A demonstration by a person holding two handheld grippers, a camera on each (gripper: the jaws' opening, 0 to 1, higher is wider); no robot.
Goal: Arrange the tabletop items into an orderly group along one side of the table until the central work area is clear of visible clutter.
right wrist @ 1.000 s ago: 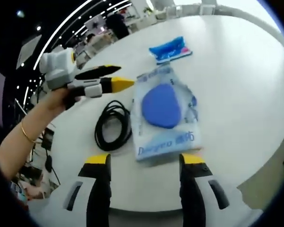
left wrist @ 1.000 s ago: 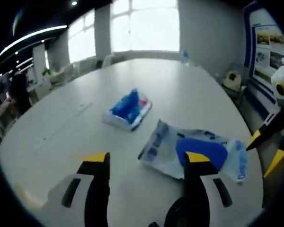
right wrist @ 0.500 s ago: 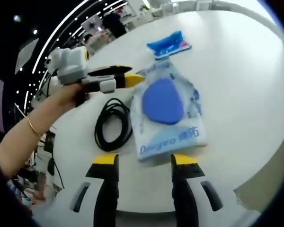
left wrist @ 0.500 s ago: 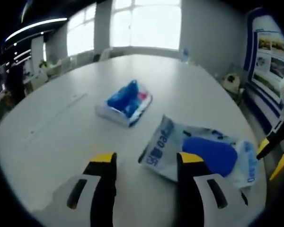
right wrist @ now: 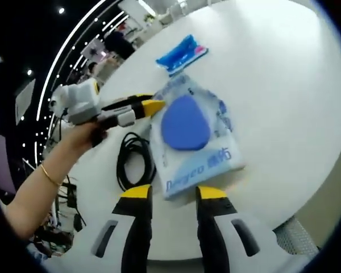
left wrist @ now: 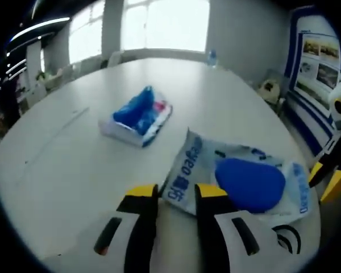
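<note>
On the white counter (left wrist: 57,153) a clear plastic bag (left wrist: 238,179) with blue print lies flat, a blue pad (left wrist: 249,183) inside it. Beyond it, well apart, sits a blue and white packet (left wrist: 137,115). The left tool (left wrist: 171,196) hovers at the bag's near corner, its yellow-tipped jaws a narrow gap apart with nothing between them. In the right gripper view a coiled black cable (right wrist: 133,165) lies just beside the bag (right wrist: 196,139), and the right tool (right wrist: 174,194) stands near the bag's printed edge, jaws likewise slightly parted and empty. A hand (right wrist: 86,132) holds the left tool (right wrist: 153,106), its tips at the bag's edge.
</note>
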